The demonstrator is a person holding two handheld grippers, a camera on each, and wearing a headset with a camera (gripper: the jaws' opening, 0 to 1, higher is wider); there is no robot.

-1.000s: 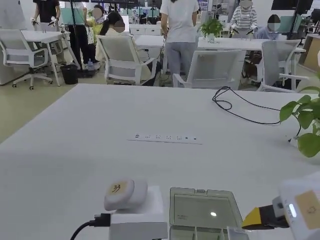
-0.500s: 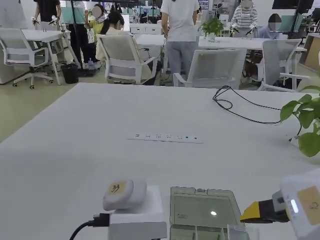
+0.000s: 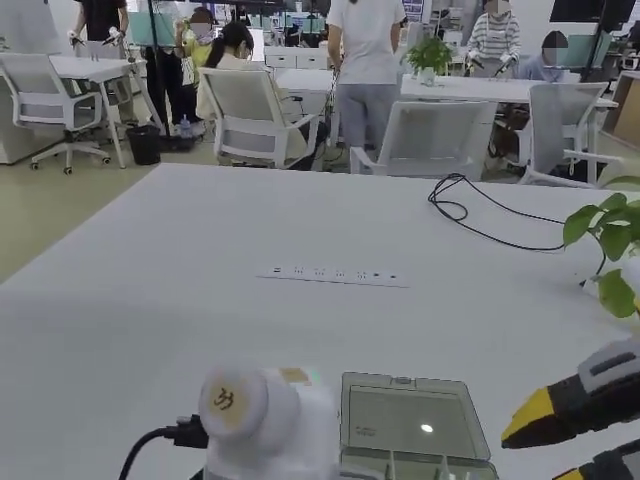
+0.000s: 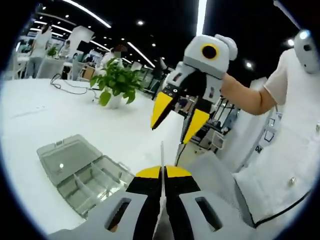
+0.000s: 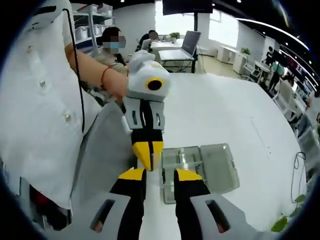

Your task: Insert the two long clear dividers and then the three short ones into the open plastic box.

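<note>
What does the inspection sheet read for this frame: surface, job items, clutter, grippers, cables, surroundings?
Surface: white table, flush socket strip.
Job's things: plastic box open, partitions visible in its tray; one clear divider held.
Clutter: potted plant on the table.
Grippers: left hand-held gripper shut on the clear divider; right hand-held gripper open, facing it.
Cables: black cable looped on the table.
Surroundings: chairs, people standing.

Your white table (image 3: 150, 300) holds the open box (image 3: 410, 425) at its near edge, and a black cable (image 3: 480, 215) and a plant (image 3: 610, 240) toward its right edge.
</note>
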